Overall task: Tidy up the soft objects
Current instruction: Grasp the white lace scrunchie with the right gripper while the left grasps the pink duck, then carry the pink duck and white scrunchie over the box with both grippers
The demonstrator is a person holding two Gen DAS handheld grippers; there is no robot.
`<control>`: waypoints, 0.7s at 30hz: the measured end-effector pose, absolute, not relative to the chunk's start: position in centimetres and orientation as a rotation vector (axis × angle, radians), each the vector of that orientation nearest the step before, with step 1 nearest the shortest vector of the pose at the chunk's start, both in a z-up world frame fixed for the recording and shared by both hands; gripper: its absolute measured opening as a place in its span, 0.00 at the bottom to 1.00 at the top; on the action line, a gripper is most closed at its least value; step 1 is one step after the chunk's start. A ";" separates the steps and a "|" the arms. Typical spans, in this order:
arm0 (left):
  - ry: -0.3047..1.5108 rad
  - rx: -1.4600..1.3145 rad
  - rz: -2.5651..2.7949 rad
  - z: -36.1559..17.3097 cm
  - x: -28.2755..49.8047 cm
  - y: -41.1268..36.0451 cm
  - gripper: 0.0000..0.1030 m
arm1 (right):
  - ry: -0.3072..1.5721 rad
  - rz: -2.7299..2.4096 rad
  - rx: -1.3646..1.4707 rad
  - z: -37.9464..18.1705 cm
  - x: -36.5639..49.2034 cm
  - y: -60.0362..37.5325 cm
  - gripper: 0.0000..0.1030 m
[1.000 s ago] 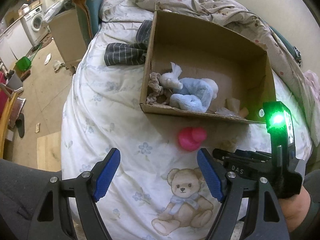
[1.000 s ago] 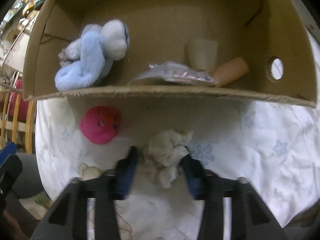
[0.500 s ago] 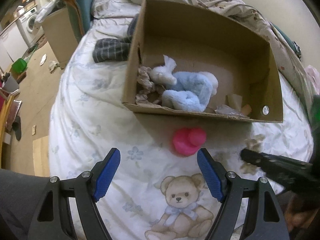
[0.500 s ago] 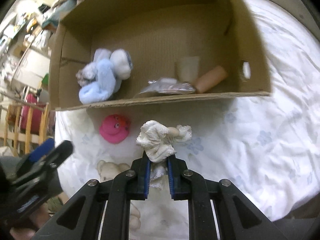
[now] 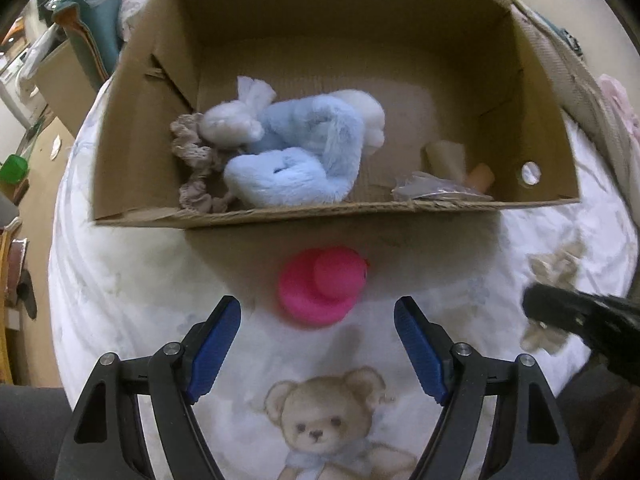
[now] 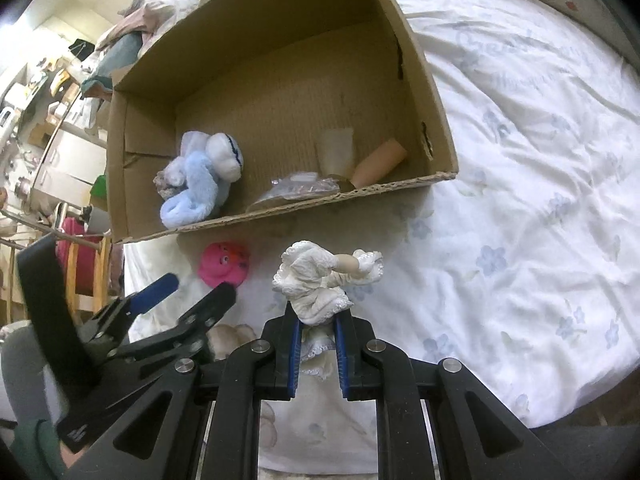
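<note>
A cardboard box (image 5: 132,168) (image 6: 436,92) sits on the white bedspread. Inside it lie a blue plush toy (image 5: 296,156) (image 6: 200,184), a beige scrunchie (image 5: 192,160), a clear plastic wrapper (image 5: 432,190) and a peach tube (image 6: 380,162). A pink rubber toy (image 5: 322,290) (image 6: 224,266) lies on the bed just in front of the box. My left gripper (image 5: 318,316) is open, its blue pads on either side of the pink toy and a little short of it. My right gripper (image 6: 316,322) is shut on a white frilly cloth doll (image 6: 320,284) and holds it above the bed, before the box.
A teddy bear print (image 5: 324,424) marks the bedspread under my left gripper. Crumpled bedding and clothes (image 6: 160,4) pile behind the box. The bed edge falls to a floor with furniture at the left (image 5: 24,160). The right gripper also shows at the right (image 5: 580,316).
My right gripper closed on the white doll and lifted it off the bed. My left gripper moved forward, close to the pink toy and the box.
</note>
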State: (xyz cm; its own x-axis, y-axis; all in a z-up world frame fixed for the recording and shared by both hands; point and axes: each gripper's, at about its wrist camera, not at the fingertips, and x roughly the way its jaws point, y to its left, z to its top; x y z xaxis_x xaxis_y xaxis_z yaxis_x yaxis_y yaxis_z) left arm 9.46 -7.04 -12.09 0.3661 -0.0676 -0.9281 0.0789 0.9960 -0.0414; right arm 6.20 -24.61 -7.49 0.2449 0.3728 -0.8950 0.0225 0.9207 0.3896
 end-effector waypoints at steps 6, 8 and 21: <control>1.218 0.015 -0.063 -14.1 10.8 -7.1 0.69 | 1.312 0.241 0.349 -7.6 6.1 -24.7 0.16; 1.229 -0.006 -0.059 -14.4 11.0 -6.8 0.48 | 1.313 0.241 0.348 -7.7 6.1 -24.7 0.16; 1.256 -0.004 -0.043 -13.5 10.2 -5.3 0.41 | 1.320 0.249 0.321 -8.1 6.4 -23.5 0.16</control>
